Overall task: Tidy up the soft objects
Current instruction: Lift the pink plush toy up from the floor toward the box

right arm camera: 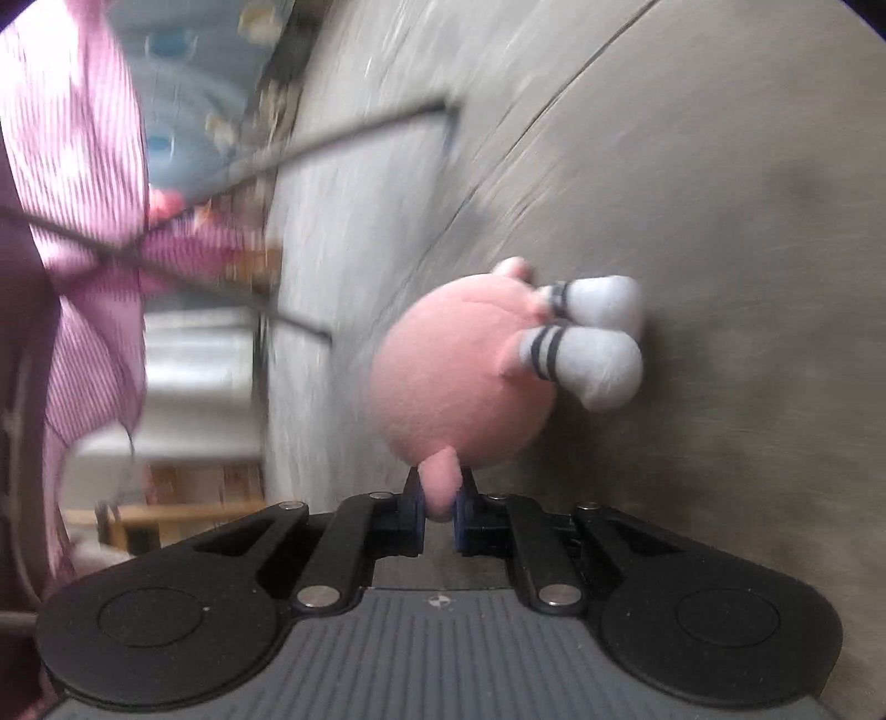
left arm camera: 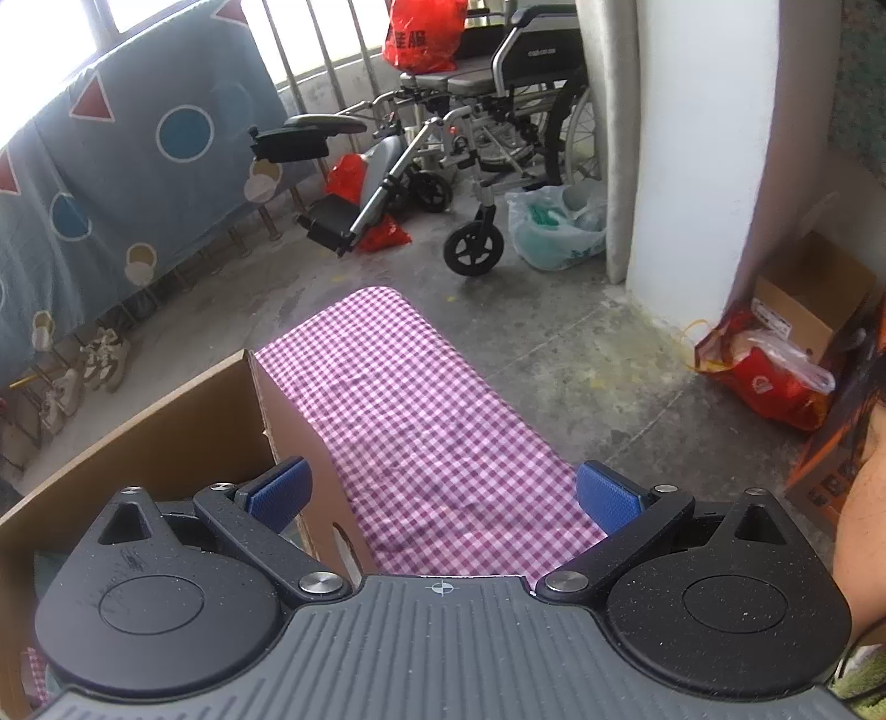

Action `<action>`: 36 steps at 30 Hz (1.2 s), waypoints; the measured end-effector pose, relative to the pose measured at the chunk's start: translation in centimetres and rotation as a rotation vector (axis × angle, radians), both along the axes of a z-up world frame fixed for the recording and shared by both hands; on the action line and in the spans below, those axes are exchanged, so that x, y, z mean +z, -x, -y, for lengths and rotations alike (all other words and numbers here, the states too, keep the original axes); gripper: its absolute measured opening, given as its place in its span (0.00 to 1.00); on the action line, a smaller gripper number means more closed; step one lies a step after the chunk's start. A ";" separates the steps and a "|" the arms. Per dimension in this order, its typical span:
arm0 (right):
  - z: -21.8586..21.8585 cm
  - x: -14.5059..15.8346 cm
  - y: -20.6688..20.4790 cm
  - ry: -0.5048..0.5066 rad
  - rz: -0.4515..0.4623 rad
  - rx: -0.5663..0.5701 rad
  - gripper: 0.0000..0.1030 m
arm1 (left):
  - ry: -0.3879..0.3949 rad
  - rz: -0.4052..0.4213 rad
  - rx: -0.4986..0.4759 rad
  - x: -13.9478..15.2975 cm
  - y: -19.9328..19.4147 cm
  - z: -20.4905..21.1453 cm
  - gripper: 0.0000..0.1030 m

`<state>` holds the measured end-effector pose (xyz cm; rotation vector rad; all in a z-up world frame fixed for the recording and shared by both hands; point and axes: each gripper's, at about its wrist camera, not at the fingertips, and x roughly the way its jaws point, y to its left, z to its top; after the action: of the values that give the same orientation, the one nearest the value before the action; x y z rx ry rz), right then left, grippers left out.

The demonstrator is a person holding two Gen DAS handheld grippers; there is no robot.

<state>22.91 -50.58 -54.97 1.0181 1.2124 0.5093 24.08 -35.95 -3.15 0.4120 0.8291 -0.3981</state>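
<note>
Left wrist view
My left gripper (left arm camera: 443, 490): I hold it with its blue pads (left arm camera: 606, 501) spread wide apart and nothing between them, angled down over the table.
Checked cloth (left arm camera: 421, 421): pink and white, lying over a narrow surface that runs from near my gripper to the far floor.
Cardboard box (left arm camera: 183, 437): open-topped, on the left, its side wall against the left edge of the checked cloth; my left pad sits over its near corner.
Floor (left arm camera: 581, 354): bare grey concrete past the cloth.
Wheelchair (left arm camera: 487, 127): far, in the middle, with a red bag (left arm camera: 423, 33) on its seat.
Patterned sheet (left arm camera: 127, 166): blue-grey with circles and triangles, hung far left.
White pillar (left arm camera: 698, 155): far right, a clear plastic bag (left arm camera: 554, 227) just beside its foot.
My arm (left arm camera: 864, 531): bare forearm at the right edge.

Right wrist view (blurred, tilted sideways)
My right gripper (right arm camera: 438, 512): pads drawn together, pinching a small pink limb of the plush toy.
Plush toy (right arm camera: 465, 365): round, pink, with two white feet banded in dark stripes (right arm camera: 603, 338); it hangs from my pads just ahead of them, against the grey concrete.
Checked cloth, left edge (right arm camera: 83, 166): a pink striped smear; I cannot tell more through the blur.
</note>
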 end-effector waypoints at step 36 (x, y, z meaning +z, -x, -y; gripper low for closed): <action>5.2 60.4 18.7 0.491 0.891 -0.311 0.08 | 0.628 0.104 0.060 8.4 13.9 -24.5 0.99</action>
<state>4.19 -55.81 5.44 0.4394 0.3338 0.3286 10.17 -11.45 5.24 -0.1748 0.5744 -0.5504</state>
